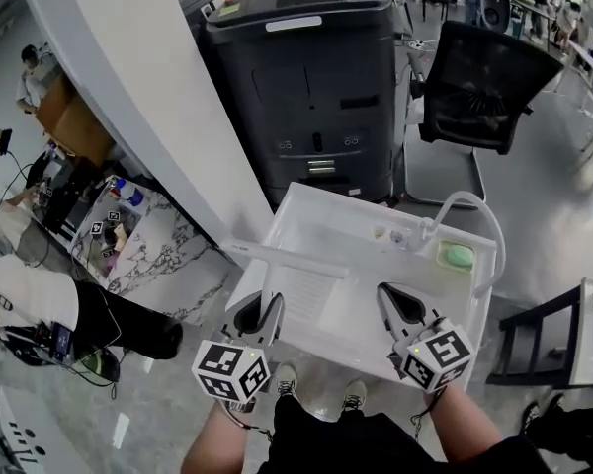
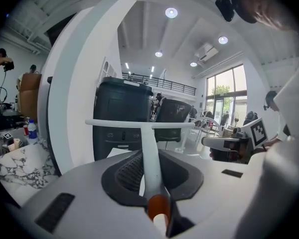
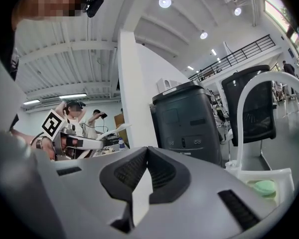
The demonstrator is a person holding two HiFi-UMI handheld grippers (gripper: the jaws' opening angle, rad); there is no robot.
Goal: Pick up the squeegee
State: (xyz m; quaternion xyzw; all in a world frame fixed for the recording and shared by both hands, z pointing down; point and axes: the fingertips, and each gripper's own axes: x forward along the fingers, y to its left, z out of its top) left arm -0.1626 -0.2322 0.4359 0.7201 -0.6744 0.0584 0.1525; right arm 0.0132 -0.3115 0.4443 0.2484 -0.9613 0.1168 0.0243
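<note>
I am seeing the left gripper (image 1: 267, 309) pinching the squeegee (image 1: 287, 257) by its white handle; in the left gripper view the jaws of the left gripper (image 2: 148, 159) are standing partly closed with their pads pressing on that handle, just above its orange band. The squeegee (image 2: 139, 124) is standing up out of the jaws, its crossbar running level at the far end; from the head view that bar is hanging over the near left edge of the white sink (image 1: 321, 227). The right gripper (image 1: 403, 304) is hovering over the sink's near right part, well apart from the squeegee; in the right gripper view the jaws of the right gripper (image 3: 147, 156) are meeting at their tips. A white arched faucet (image 1: 474, 205) is rising at the sink's right side, with a green soap (image 1: 459, 256) lying beside it; behind the sink a black printer (image 1: 306, 87) and a black office chair (image 1: 484, 87) are standing; a white column (image 1: 148, 97) is rising at the left.
</note>
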